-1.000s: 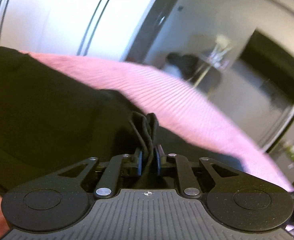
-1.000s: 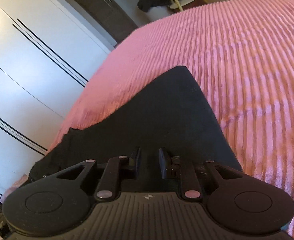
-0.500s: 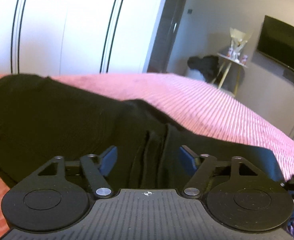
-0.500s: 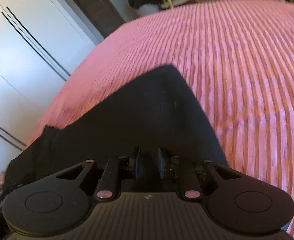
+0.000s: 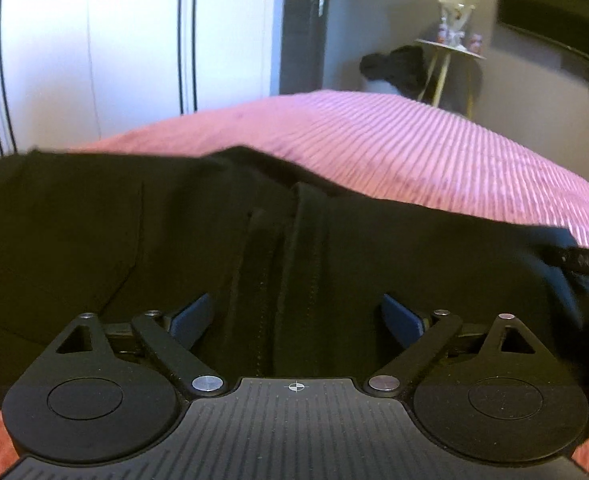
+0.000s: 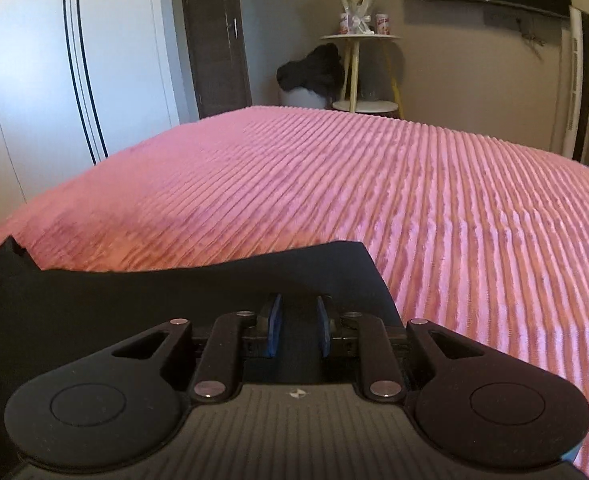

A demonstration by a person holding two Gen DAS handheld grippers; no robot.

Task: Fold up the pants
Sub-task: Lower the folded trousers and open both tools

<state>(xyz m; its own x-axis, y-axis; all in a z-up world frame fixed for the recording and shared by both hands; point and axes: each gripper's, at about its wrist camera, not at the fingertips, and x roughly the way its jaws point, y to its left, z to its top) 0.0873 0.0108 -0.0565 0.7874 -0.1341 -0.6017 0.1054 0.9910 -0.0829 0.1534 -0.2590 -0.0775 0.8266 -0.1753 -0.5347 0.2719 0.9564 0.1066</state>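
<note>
Pants [image 5: 94,240] are lying on your pink bed [image 6: 374,184] — left gripper [image 5: 296,316] jaws spreading wide, right gripper [image 6: 297,330] jaws pinching the fabric edge.

The pants [image 5: 94,240] are matt black cloth, smooth, with stitched seams at the frame's centre. The bedspread [image 6: 414,208] is pink ribbed plush, softly sheened along its ridges. The left gripper [image 5: 296,318] is matt black plastic with bright metal rivets and blue rubbery pads [image 5: 192,316]. The wardrobe doors [image 5: 74,60], upper left, look glossy white.

Left claw [image 5: 296,316], right claw [image 6: 297,330]: black ribbed housings, blue pads (silver rivets).
</note>
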